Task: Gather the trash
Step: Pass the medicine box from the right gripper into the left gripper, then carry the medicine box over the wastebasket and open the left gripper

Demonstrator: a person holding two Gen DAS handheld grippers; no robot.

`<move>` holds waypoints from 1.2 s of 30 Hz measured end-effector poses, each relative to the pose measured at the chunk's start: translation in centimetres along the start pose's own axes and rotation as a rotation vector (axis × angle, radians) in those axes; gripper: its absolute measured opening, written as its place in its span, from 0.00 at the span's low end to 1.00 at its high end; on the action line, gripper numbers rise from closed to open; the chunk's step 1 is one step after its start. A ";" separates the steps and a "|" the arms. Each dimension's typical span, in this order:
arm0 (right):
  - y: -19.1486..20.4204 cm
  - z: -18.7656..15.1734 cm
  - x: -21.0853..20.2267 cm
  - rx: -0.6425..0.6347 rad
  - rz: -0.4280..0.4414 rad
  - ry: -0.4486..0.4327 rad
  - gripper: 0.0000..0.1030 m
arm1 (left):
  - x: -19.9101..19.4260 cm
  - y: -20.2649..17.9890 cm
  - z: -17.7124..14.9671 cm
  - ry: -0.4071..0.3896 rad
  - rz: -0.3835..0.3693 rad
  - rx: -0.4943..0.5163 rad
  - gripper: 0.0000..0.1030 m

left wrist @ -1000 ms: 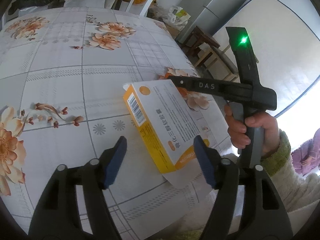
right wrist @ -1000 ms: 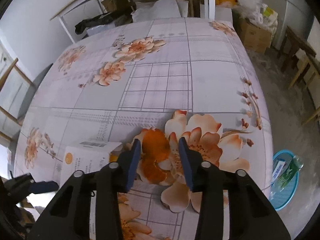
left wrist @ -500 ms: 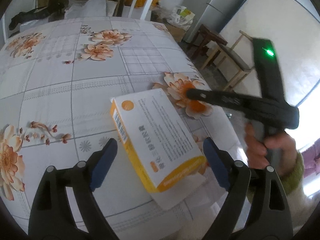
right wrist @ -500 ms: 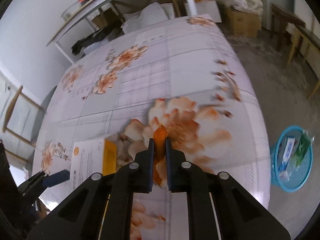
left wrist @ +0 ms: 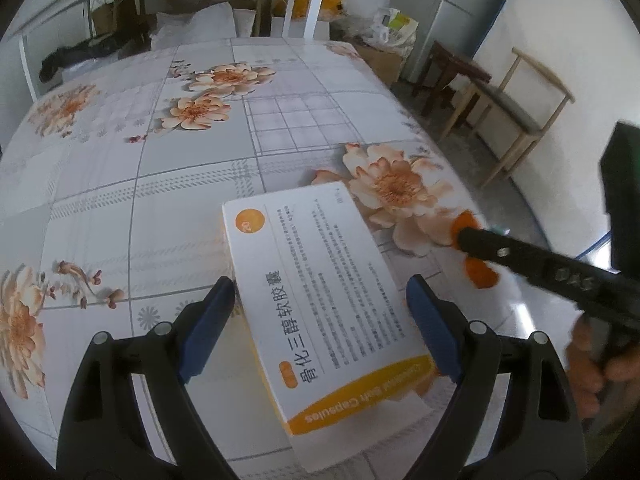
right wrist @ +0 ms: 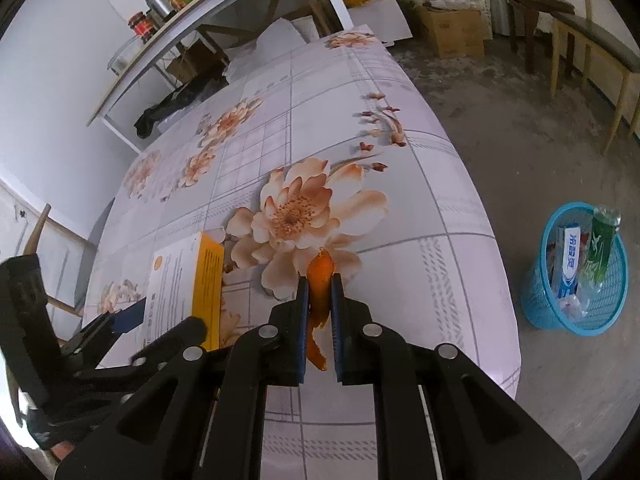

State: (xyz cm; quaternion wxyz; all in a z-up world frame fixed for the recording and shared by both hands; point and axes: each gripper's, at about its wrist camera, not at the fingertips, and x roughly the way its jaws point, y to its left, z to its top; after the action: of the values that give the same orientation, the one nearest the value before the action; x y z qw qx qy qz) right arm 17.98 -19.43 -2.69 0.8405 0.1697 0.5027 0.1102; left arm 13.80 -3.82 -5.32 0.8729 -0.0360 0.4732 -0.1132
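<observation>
The right tool [right wrist: 319, 320] pinches an orange peel [right wrist: 319, 280] between its closed pads, just above the table [right wrist: 420, 200]. The left tool [left wrist: 320, 320] stands wide open astride a medicine box [left wrist: 320, 280] lying on the flowered cloth; a blue basket [right wrist: 536, 304] of trash sits on the floor

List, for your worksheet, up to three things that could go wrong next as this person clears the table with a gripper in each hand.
1. The orange peel is pinched by the right gripper only along a thin strip, with its lower end dangling; it may slip before reaching the blue basket on the floor.
2. The left gripper straddles the medicine box at an angle, so closing could twist it.
3. The box sits near the table edge and might get pushed off.
</observation>
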 end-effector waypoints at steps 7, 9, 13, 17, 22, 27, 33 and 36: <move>-0.8 -0.9 -0.6 0.031 0.049 -0.012 0.10 | -0.2 0.4 -0.2 -0.008 0.042 0.025 0.74; -1.2 -1.1 -0.8 0.049 0.075 -0.016 0.10 | -0.4 0.7 -0.2 -0.004 0.040 0.019 0.71; -2.1 -1.3 -1.6 0.080 0.110 -0.038 0.10 | -1.2 0.9 0.1 -0.008 0.026 0.004 0.70; -3.7 -1.3 -3.0 0.119 0.139 -0.068 0.10 | -2.5 0.1 1.1 -0.037 -0.006 0.003 0.69; -7.8 -1.6 -6.9 0.208 0.120 -0.174 0.10 | -3.8 -4.0 3.3 -0.081 -0.100 0.066 0.69; -15.8 -3.1 -11.6 0.420 0.043 -0.300 0.10 | -2.4 -11.5 6.7 -0.030 -0.296 0.172 0.70; -26.4 -6.5 -12.7 0.716 -0.001 -0.323 0.10 | 4.5 -22.0 9.0 0.179 -0.462 0.289 0.70; -30.6 -7.6 -11.1 0.822 0.000 -0.295 0.10 | 9.3 -27.1 8.9 0.287 -0.470 0.361 0.70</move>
State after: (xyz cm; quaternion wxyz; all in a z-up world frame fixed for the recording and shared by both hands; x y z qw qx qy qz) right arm 6.49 -50.12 -9.19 0.7658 0.5043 0.3791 -0.1245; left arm 21.74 -32.76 -3.43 0.7396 0.0276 0.5425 -0.3974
